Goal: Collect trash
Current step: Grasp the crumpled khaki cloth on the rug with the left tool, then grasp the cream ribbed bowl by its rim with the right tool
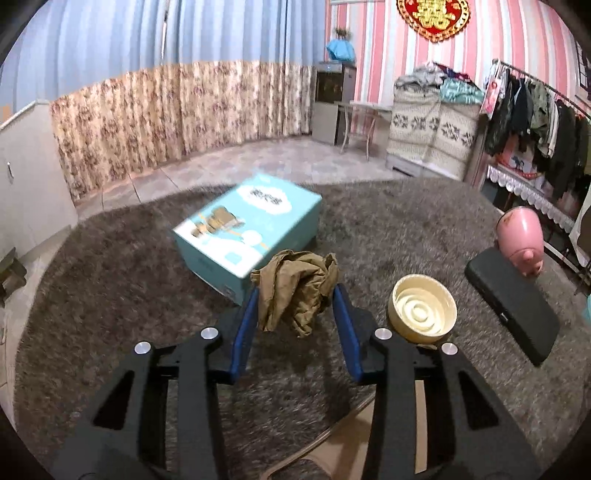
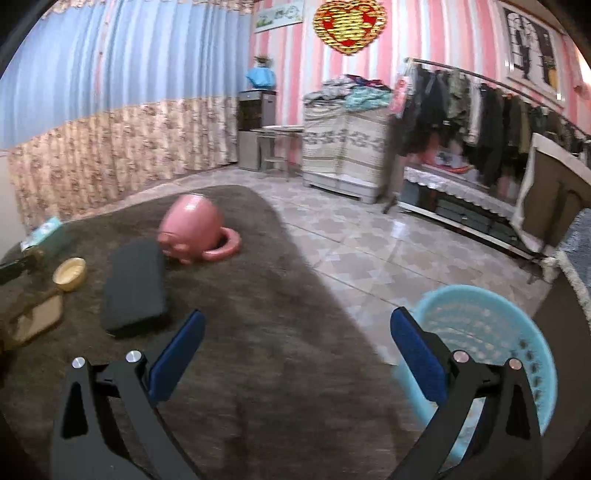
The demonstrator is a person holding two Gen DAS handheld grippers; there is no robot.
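Now the left gripper [image 1: 295,295] fingers close around the crumpled paper [image 1: 295,291]; squeeze firmly before lifting toward the basket [image 2: 491,354]; right gripper [image 2: 295,343] gapes empty.

A gold double-happiness character stands on the red heart-shaped wall ornament [image 1: 433,16]. The teal box [image 1: 246,229] carries printed characters on a white cloud panel, blurred beyond reading. No other text is legible.

Left tongs [image 1: 295,295] and right tongs [image 2: 297,332], black cut-out arms, blue pads, silver round screws
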